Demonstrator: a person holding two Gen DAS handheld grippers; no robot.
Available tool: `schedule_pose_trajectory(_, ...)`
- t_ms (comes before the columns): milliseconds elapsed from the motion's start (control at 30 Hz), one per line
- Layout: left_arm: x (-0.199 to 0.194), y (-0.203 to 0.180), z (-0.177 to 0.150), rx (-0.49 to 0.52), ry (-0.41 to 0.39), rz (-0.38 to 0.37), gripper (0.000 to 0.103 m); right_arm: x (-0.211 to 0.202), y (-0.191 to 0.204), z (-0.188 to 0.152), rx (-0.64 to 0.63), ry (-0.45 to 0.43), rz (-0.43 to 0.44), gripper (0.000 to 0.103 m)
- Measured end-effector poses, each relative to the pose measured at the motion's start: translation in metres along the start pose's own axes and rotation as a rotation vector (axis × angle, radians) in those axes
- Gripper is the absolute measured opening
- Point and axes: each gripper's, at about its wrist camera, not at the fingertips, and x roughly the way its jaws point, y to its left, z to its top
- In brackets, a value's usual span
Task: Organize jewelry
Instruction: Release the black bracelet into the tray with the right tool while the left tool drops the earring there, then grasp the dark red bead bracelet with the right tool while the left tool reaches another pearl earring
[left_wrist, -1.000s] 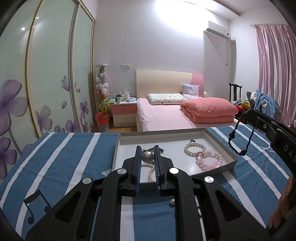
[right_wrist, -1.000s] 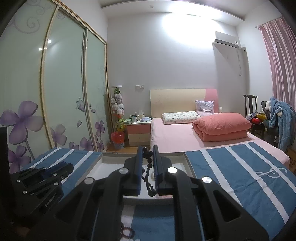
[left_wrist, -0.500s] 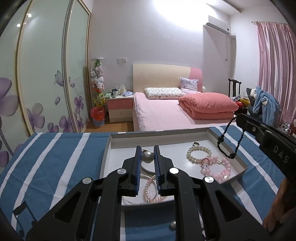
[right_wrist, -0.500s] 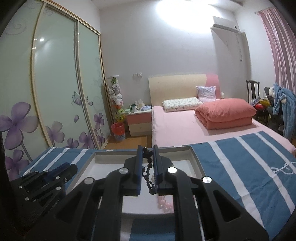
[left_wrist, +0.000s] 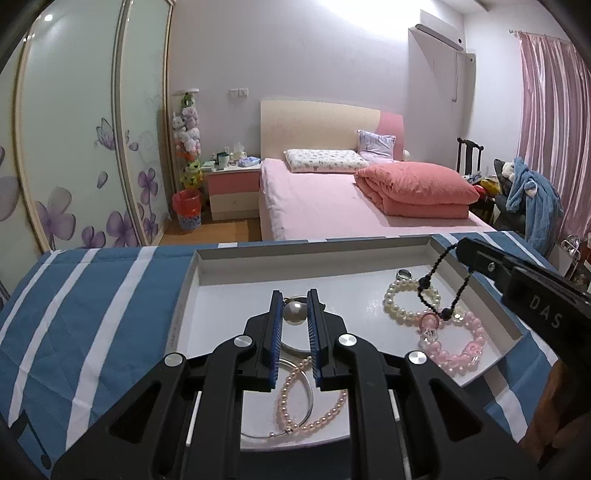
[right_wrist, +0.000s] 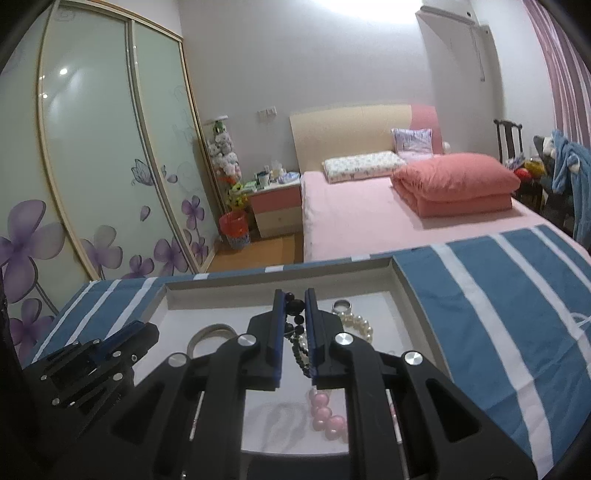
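Observation:
A white tray (left_wrist: 236, 269) lies on the blue striped cloth. My left gripper (left_wrist: 294, 301) is shut on a big pearl (left_wrist: 294, 314) whose silver hoop and pink pearl strand (left_wrist: 295, 398) hang into the tray's near left part. My right gripper (right_wrist: 295, 300) is shut on a black bead bracelet (right_wrist: 295, 325). In the left wrist view the black bracelet (left_wrist: 432, 291) dangles over a white pearl bracelet (left_wrist: 397, 306) and a pink bead bracelet (left_wrist: 454, 347) in the tray's right part. A silver ring (left_wrist: 403, 273) lies behind them.
The blue and white striped cloth (left_wrist: 92, 314) covers the table around the tray. A pink bed (left_wrist: 332, 199) and a nightstand (left_wrist: 232, 192) stand behind the table. A sliding wardrobe (left_wrist: 74, 147) is at the left.
Both grippers have moved forward and lower over the tray. The pearl piece now hangs inside the tray, and the black bracelet hangs over the white and pink bracelets.

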Motion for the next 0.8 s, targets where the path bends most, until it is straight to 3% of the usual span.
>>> schedule_pose_trajectory(267, 0.008, -0.002, 0.003, -0.002, 0.02, -0.002, 0.015, 0.011, -0.007, -0.003, 0.035, 0.048, -0.005, 0.015)
schedule_pose_trajectory(333, 0.011, 0.0, 0.005, -0.009, 0.029, -0.009, 0.018, 0.01, -0.009, -0.003, 0.042, 0.051, -0.001, 0.032)
schedule_pose_trajectory(433, 0.01, 0.007, 0.007, -0.027, 0.027, -0.006, 0.029, 0.007, -0.011, -0.002, 0.041, 0.041, -0.008, 0.033)
schedule_pose_trajectory(800, -0.003, 0.017, 0.005, -0.05, 0.019, 0.015, 0.029, -0.003, -0.011, -0.005, 0.032, 0.04, -0.012, 0.033)
